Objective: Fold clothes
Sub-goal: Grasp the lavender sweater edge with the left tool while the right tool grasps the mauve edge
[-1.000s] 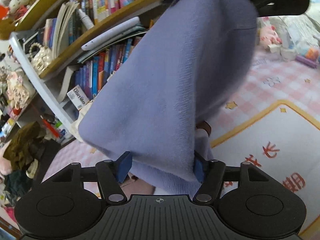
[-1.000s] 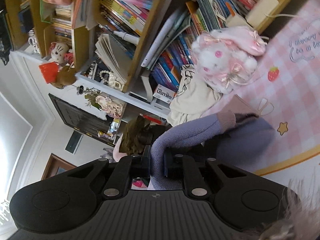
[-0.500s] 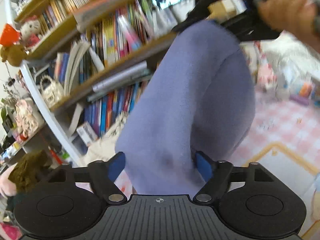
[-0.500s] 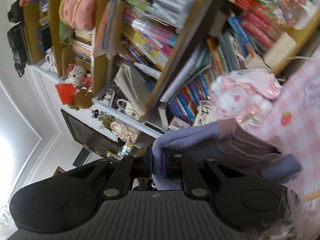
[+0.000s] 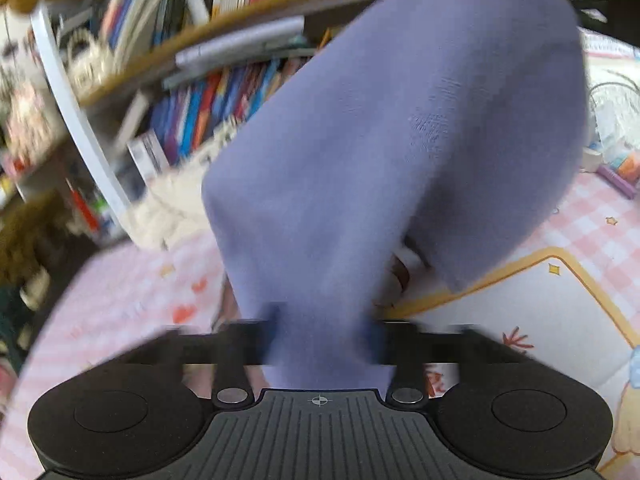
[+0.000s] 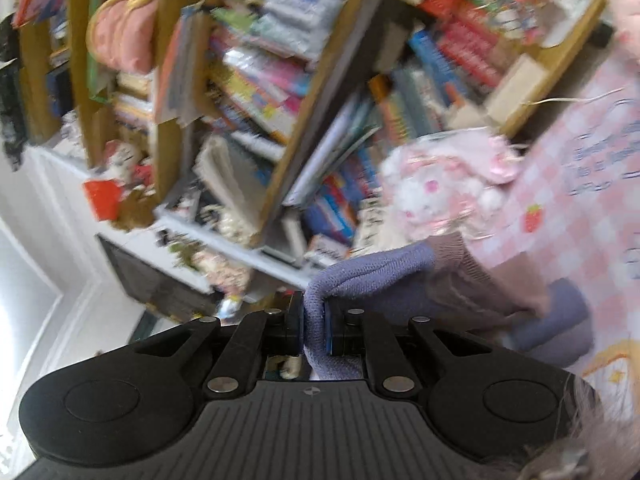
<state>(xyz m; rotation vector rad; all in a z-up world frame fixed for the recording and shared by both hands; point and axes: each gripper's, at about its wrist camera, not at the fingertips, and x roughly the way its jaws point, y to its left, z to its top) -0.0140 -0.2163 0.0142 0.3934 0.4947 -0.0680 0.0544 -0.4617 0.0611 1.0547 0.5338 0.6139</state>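
Observation:
A lavender-blue knit garment (image 5: 392, 152) hangs in the air and fills the middle of the left wrist view. Its lower end runs down between the fingers of my left gripper (image 5: 324, 332), whose jaws are blurred and stand wide apart around the cloth. In the right wrist view my right gripper (image 6: 314, 320) is shut on a rolled edge of the same garment (image 6: 372, 272), which has a mauve ribbed band (image 6: 476, 276) trailing to the right. The cloth hides what lies behind it.
A wooden bookshelf (image 5: 192, 60) packed with books stands behind, also filling the right wrist view (image 6: 256, 92). A pink plush toy (image 6: 448, 188) sits at its foot. A pink checked mat (image 5: 132, 292) with a white, yellow-edged panel (image 5: 532, 312) lies below.
The left gripper's jaws have closed in on the hanging cloth, and the view has tilted down toward the mat. The right gripper keeps its grip and has swung slightly.

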